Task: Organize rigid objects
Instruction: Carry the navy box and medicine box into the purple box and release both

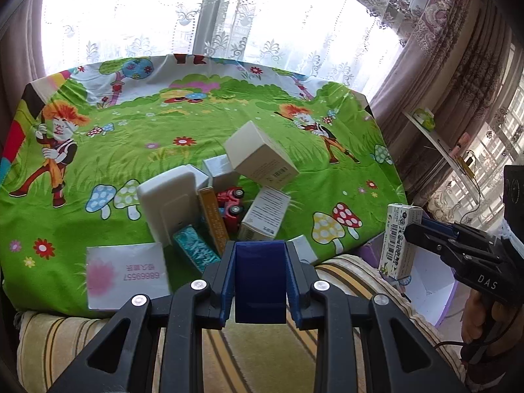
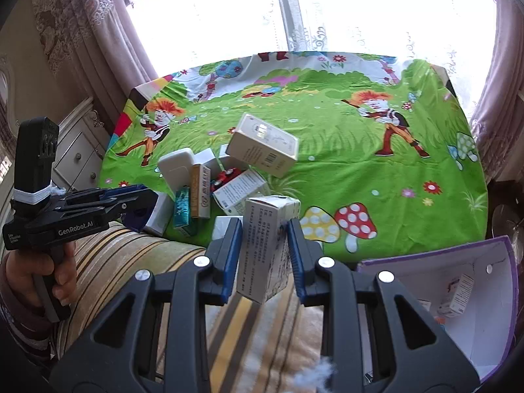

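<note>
Carton (image 2: 267, 245) pinched upright in right gripper (image 2: 264, 255), off bench (image 2: 376, 180), likely bound for purple bin (image 2: 491, 294) alongside. Left gripper (image 1: 259, 281) clamps blue block (image 1: 260, 281), hovering near pile (image 1: 226, 196).

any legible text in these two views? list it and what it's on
"DAS": side of the right gripper.
"GenRobot.AI": side of the left gripper.
"6866957", upside down: white card; the characters beside it are too blurred.
Held box, yellow box and white boxes: barcodes and small print, too small to read.
</note>
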The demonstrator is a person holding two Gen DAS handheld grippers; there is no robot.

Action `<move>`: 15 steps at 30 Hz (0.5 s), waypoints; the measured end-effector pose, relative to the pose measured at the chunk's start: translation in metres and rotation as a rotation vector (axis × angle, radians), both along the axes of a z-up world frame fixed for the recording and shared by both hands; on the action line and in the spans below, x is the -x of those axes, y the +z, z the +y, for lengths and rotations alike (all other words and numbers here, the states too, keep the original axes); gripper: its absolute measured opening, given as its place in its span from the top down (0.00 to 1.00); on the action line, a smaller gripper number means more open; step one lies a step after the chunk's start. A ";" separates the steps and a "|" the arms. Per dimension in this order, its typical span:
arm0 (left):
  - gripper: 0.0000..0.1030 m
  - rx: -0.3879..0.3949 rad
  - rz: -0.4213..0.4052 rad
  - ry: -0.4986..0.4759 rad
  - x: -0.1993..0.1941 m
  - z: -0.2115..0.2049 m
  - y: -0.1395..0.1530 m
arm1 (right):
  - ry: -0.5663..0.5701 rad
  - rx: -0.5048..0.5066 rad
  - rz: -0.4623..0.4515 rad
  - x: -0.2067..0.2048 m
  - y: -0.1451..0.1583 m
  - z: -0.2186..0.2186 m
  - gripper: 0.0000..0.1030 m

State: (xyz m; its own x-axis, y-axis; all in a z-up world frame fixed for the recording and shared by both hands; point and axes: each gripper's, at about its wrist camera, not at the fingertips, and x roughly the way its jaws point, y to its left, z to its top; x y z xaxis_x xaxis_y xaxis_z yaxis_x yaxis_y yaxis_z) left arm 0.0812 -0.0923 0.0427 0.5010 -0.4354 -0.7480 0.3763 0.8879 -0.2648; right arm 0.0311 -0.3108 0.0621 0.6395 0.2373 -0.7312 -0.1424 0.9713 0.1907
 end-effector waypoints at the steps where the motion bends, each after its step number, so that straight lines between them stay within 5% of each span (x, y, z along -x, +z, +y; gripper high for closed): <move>1: 0.72 0.002 0.003 -0.018 0.003 -0.008 0.000 | -0.020 -0.001 0.000 0.004 0.001 -0.009 0.68; 15: 0.72 0.022 0.025 -0.287 0.054 -0.125 0.005 | -0.280 0.013 -0.005 0.066 0.002 -0.120 0.68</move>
